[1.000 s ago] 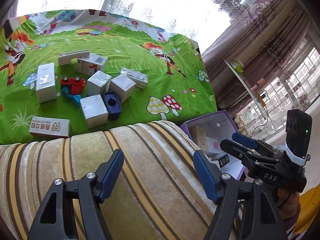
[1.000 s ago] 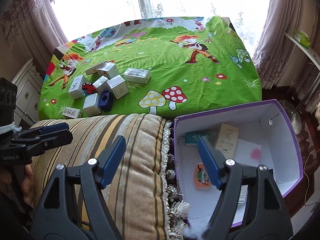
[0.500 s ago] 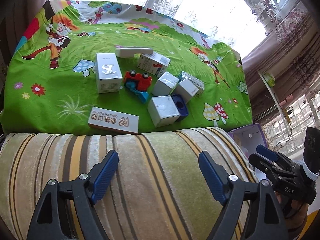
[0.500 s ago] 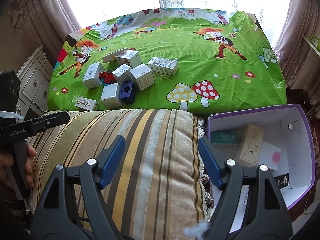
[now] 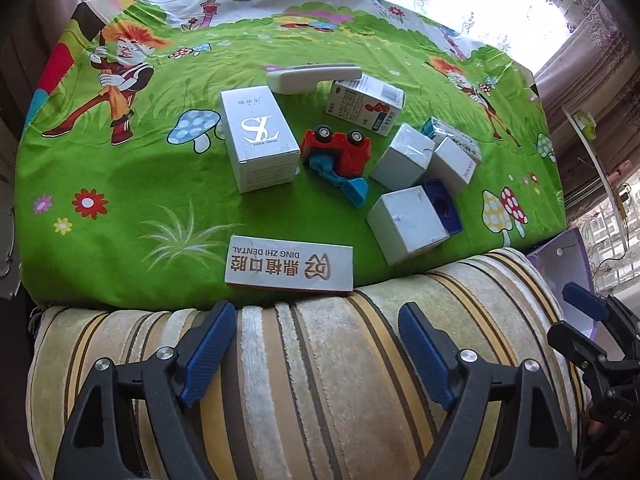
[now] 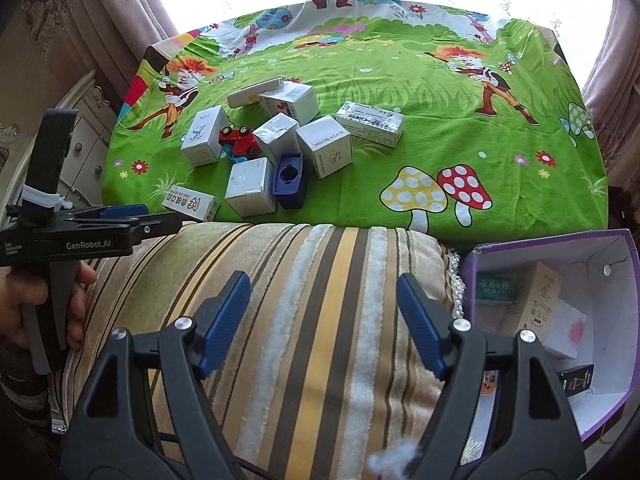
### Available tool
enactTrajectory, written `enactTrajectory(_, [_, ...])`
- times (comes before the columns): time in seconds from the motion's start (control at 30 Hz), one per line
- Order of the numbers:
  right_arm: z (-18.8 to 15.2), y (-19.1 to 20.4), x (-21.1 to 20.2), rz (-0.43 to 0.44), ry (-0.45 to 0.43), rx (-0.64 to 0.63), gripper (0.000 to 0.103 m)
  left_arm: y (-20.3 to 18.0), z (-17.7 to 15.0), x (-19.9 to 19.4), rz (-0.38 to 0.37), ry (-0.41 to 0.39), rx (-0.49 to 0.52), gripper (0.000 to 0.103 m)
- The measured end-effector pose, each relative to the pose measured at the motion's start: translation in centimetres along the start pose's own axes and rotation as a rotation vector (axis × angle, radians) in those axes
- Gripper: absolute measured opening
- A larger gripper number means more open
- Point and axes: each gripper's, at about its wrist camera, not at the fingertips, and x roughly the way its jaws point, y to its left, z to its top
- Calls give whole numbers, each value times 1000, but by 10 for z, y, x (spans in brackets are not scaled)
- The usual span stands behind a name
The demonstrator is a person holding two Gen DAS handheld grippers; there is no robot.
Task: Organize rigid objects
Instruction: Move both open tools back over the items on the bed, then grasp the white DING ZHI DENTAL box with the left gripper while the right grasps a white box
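1. swung away from the purple-walled cardboard box (image 6: 608,240) on the right and back toward the cluster of small boxes on the green cartoon-print cloth (image 5: 120,200); cluster now fills the left wrist view, purple box reduced to a sliver at the right edge.
2. left gripper (image 5: 312,356) with blue-padded jaws spread wider than 1 second ago, nothing between them, hovering over the striped beige-and-brown cushion (image 5: 320,380).
3. right gripper (image 6: 324,324) likewise open and empty, width unchanged, over the same cushion, purple box just to its right.
4. nearest target: long silver dental box with printed lettering (image 5: 290,264), lying flat at the cloth's near edge, just beyond the left jaws.
5. behind it: tall silver carton (image 5: 258,144), upturned red toy car (image 5: 340,148), white cube box (image 5: 406,224) touching a dark blue plastic holder (image 5: 444,208).
6. several cartons already inside the purple box; probably a return trip for the next pick, most likely the dental box.
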Motion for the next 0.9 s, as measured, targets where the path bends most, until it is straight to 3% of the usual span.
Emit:
enactTrajectory(0.47, [31, 33, 38, 28, 44, -53, 78, 11, 21, 37, 32, 80, -12, 85])
enactTrajectory(0.8, [41, 46, 64, 20, 94, -93, 78, -8, 27, 49, 146, 60, 127, 85])
enactTrajectory(0.9, [43, 48, 68, 14, 102, -101, 78, -9, 28, 49, 146, 47, 129, 82])
